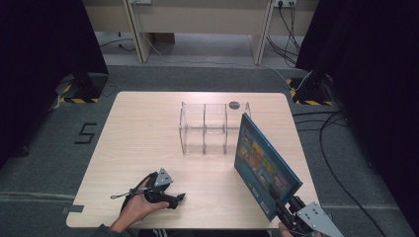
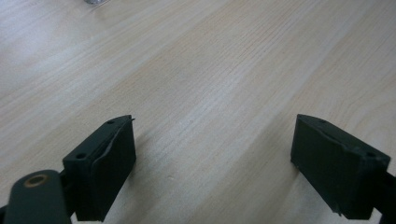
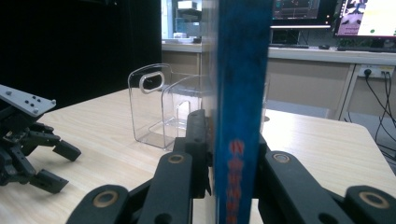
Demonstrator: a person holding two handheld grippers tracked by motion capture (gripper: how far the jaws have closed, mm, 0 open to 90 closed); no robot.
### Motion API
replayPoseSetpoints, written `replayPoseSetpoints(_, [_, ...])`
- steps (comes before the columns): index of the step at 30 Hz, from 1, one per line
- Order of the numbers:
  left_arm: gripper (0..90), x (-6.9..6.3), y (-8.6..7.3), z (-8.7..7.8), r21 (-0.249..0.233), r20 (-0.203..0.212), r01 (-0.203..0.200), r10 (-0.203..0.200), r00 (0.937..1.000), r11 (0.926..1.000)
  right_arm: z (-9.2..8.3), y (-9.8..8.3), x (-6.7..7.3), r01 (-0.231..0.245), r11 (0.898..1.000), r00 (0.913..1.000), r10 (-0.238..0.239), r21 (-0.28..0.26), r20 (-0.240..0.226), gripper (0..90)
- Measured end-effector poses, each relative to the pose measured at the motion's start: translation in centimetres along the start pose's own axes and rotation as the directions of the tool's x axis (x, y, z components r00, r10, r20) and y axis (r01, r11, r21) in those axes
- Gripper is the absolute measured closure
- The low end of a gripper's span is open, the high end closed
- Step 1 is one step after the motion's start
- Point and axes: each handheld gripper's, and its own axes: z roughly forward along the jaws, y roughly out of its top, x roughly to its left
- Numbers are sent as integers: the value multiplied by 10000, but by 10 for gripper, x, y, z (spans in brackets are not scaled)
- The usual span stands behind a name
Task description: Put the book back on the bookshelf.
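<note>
At the near right corner of the table (image 1: 148, 123), my right gripper (image 1: 282, 211) is clamped on a thin blue book (image 1: 264, 165), pads pressed against both covers near its bottom corner. I see the book held on edge and leaning, its upper corner rising toward the clear acrylic rack (image 1: 205, 128) that stands in the middle of the table; whether the two touch I cannot tell. The cover facing left is bright blue with rows of small coloured picture panels, yellow and green among them. In the right gripper view the spine (image 3: 238, 93) runs straight up between my jaws, deep blue with red lettering low down, too blurred for me to read. My left gripper (image 1: 170, 197) rests on the wood at the near left, well apart from the book, jaws spread wide with nothing but bare tabletop between them.
</note>
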Motion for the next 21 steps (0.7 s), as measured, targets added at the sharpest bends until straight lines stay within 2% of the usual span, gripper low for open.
replayPoseSetpoints(5, [131,0,0,0,-10,8,-9,9,10000,10000,4,2,0,28,10000,10000,-28,-19,-23,789])
replayPoseSetpoints(15, [131,-1,0,1,-53,42,-35,36,10000,10000,12,2,-8,-396,9992,9992,395,-98,-50,788])
replayPoseSetpoints(21, [131,-1,0,1,-73,60,-53,53,10000,10000,17,4,-10,-418,9990,9991,417,-130,-82,788])
